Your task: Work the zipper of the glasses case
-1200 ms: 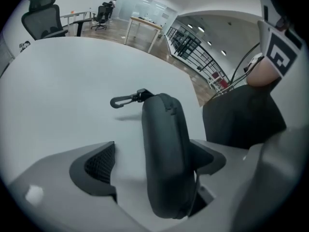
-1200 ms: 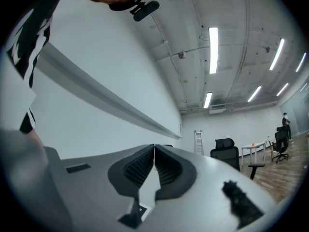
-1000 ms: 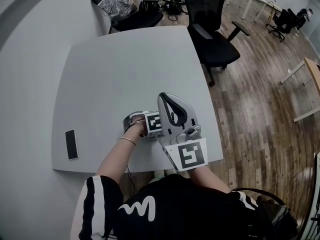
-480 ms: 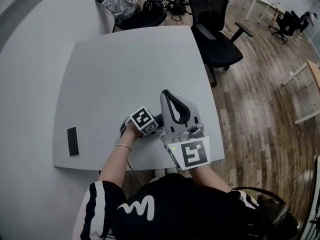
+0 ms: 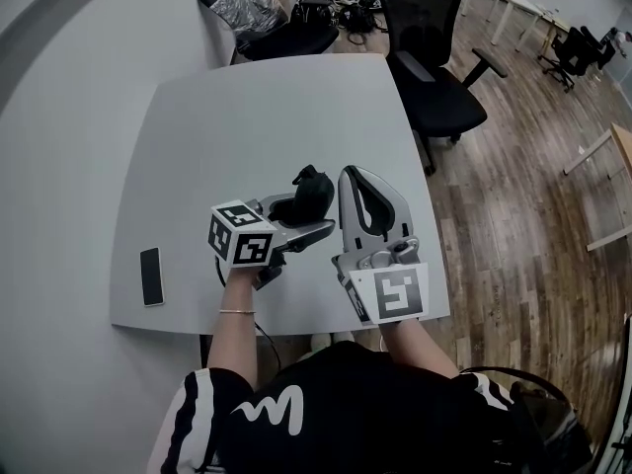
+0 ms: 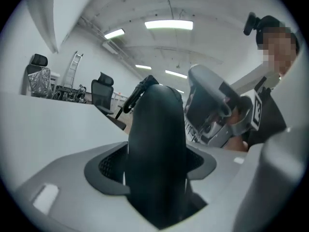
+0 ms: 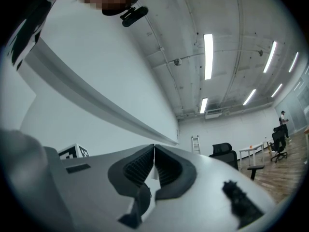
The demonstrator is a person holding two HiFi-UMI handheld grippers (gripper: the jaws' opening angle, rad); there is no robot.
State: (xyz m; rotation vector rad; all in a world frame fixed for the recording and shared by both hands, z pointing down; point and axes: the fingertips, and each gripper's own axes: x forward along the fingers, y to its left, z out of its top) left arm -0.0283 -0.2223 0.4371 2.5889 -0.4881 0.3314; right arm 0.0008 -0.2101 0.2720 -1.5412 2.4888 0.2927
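The black glasses case is held above the grey table, near its front edge. My left gripper is shut on it, both pads pressing on its sides. In the left gripper view the case stands upright between the jaws of my left gripper, with a black strap at its top. My right gripper stands just right of the case and points away from me. It also shows in the left gripper view as the right gripper. In the right gripper view the right gripper is shut, pad against pad, with nothing seen between.
A black phone lies at the table's front left. A black office chair stands beyond the table's right edge on the wood floor. Another chair with a silvery bag is at the table's far side.
My left gripper has swung left and turned, so its marker cube now faces me and the black case shows beside the right gripper. The right gripper has shifted slightly right.
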